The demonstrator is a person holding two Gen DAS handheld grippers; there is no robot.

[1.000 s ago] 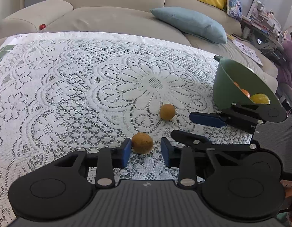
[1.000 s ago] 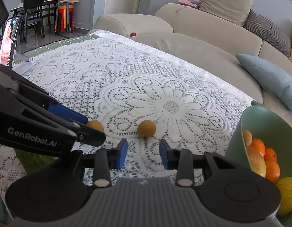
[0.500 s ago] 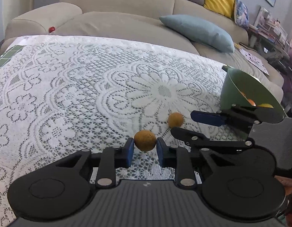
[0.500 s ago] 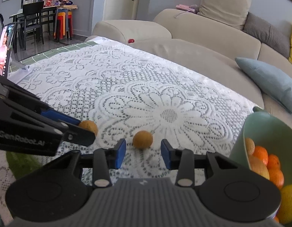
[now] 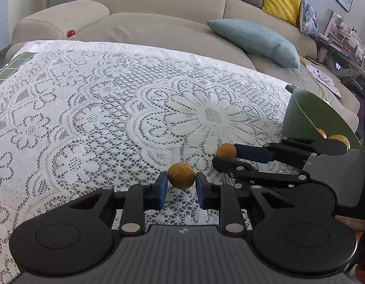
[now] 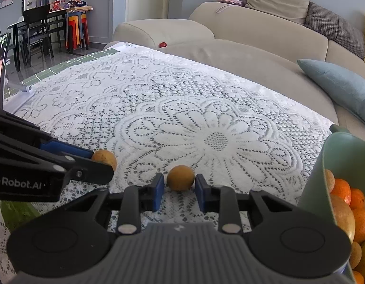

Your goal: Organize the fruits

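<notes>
Left gripper (image 5: 181,187) clamped on a brown fruit (image 5: 181,175), right gripper (image 6: 179,190) just closing around a second brown fruit (image 6: 180,178), narrow gaps beside both pads, green bowl (image 6: 333,165) of oranges to its right

The green bowl (image 6: 343,165), right of the right tool (image 6: 179,190), is cut by the picture's edge, so its fruit pile (image 6: 352,210) cannot be counted. In the left wrist view that tool's arm covers the bowl's lower wall and part of the farther small brown fruit (image 5: 226,151). Left of it, the phone screen (image 6: 0,71) is cropped and blurred.
</notes>
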